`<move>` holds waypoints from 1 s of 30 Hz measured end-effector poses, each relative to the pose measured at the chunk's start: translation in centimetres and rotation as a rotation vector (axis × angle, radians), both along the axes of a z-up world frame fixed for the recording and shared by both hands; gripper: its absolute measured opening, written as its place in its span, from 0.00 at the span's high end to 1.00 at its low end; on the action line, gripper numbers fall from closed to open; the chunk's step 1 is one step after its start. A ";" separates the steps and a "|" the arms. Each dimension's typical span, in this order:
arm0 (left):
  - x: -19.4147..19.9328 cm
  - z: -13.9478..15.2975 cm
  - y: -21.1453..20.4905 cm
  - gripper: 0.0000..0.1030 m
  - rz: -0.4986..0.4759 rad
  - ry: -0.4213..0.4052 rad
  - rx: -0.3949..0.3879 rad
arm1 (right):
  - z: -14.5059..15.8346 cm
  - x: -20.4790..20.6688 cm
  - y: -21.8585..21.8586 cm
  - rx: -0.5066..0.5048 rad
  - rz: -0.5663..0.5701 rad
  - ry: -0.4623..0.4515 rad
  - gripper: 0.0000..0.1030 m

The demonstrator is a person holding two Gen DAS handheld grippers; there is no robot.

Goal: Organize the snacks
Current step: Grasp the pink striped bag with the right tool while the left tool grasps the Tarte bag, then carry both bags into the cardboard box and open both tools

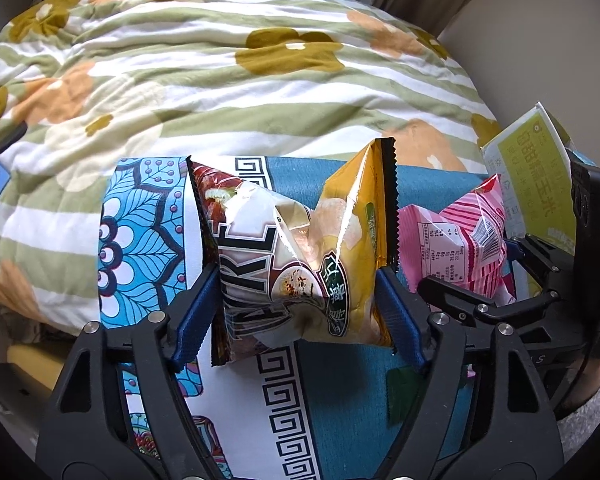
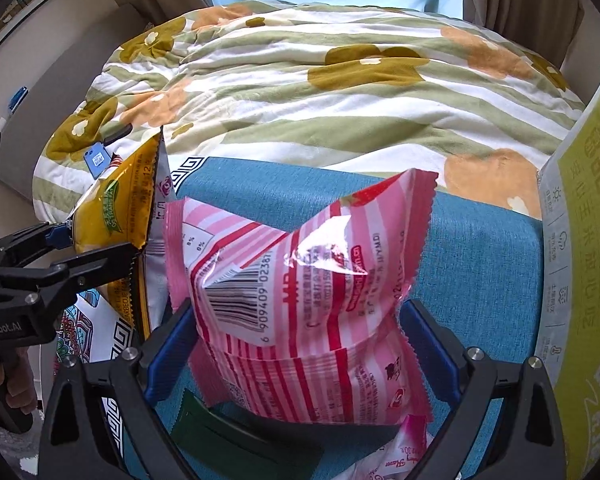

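Gripping: left gripper [image 1: 300,280] squeezes the chip bag [image 1: 296,260] above the blue cloth [image 1: 300,172]
Right gripper [image 2: 296,344]: pads clamp the pink bag [image 2: 300,288]; just right of the chip bag
Behind: floral quilt [image 1: 220,80]

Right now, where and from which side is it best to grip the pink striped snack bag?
Probably the puffy middle of the pink striped snack bag, from above, with one pad on each long side. The right gripper already straddles it there; the crimped ends are thin and slippery.
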State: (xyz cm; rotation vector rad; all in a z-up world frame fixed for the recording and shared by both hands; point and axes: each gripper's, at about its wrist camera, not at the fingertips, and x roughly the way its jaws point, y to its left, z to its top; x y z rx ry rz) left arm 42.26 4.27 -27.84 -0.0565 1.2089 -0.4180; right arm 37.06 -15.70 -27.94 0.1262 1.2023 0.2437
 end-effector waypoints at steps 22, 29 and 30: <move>-4.1 6.8 3.2 0.29 0.046 -0.112 0.017 | 5.4 -2.9 1.2 -0.019 -0.039 -0.122 0.29; -6.4 11.0 4.7 0.29 0.056 -0.158 0.018 | 9.3 -5.5 1.7 -0.005 -0.089 -0.176 0.29; -6.7 11.7 4.8 0.29 0.052 -0.168 0.017 | 10.0 -5.9 1.9 -0.005 -0.096 -0.187 0.29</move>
